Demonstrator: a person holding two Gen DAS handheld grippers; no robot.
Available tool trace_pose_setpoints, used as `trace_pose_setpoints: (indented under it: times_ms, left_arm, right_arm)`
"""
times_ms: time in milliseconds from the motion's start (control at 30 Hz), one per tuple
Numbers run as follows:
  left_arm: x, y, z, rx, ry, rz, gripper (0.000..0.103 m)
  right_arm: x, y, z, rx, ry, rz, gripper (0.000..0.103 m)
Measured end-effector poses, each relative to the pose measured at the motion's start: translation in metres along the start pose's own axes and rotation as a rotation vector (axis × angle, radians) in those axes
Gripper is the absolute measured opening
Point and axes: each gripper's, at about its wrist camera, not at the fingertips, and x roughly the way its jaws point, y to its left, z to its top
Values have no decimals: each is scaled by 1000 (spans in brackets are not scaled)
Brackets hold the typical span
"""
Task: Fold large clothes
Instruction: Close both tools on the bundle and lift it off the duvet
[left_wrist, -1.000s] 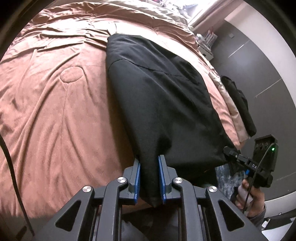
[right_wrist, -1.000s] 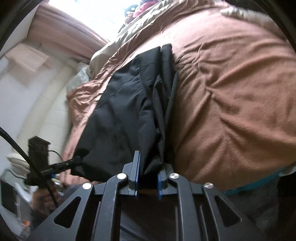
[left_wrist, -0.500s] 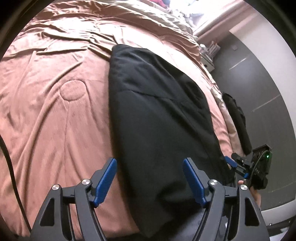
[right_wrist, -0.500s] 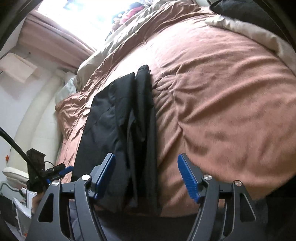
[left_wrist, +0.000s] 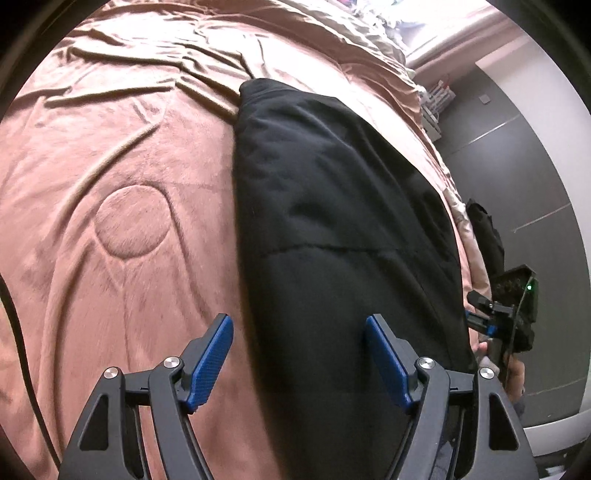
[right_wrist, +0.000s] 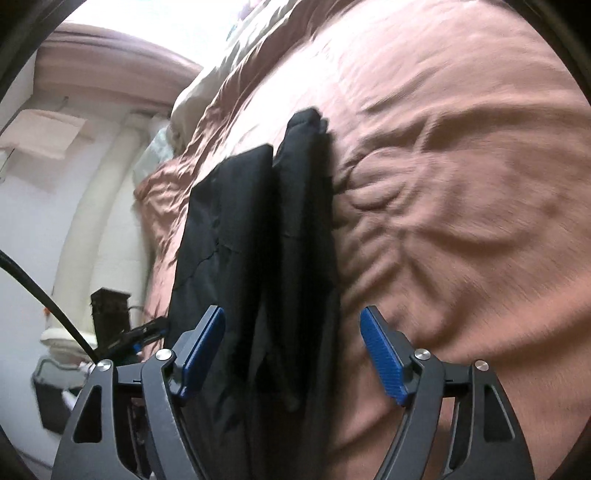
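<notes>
A long black garment (left_wrist: 332, 221), folded lengthwise, lies flat on the pink-brown bed cover (left_wrist: 110, 147). Its near end runs under both grippers. My left gripper (left_wrist: 298, 319) hangs open over the garment's left edge, blue pads clear of the cloth. In the right wrist view the same garment (right_wrist: 258, 229) shows its stacked folded layers along the right side. My right gripper (right_wrist: 291, 312) is above that edge with its jaws opening. The cloth lies below and between the pads, and nothing is pinched.
Wrinkled bed cover (right_wrist: 461, 184) spreads wide on both sides of the garment. A dark heap of clothes (left_wrist: 487, 236) lies at the bed's right edge by a grey wall. A person's hand (left_wrist: 513, 373) holds the other gripper there. A black cable (right_wrist: 44, 295) crosses the left side.
Both grippers were shut on the garment's near end, then let go and opened wide. Both have moved forward over the garment, which now lies flat on the bed.
</notes>
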Motion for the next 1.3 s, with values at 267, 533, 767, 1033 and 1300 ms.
trace_pose_setpoints:
  times_ms: [267, 533, 767, 1033, 1300]
  left_arm:
    - [17, 8, 21, -6, -2, -29, 75]
    - [32, 9, 40, -9, 0, -55, 74]
    - [30, -1, 41, 18, -19, -1, 56]
    - [0, -19, 33, 55, -57, -7, 19]
    - [-63, -57, 19, 98, -181, -59, 16]
  right_arm:
    - [33, -6, 39, 12, 51, 98, 74]
    - [82, -13, 71, 18, 88, 179, 74]
    - [96, 2, 71, -45, 117, 156, 30]
    - [72, 52, 64, -159, 44, 126, 16]
    - [28, 109, 33, -259, -66, 112, 16]
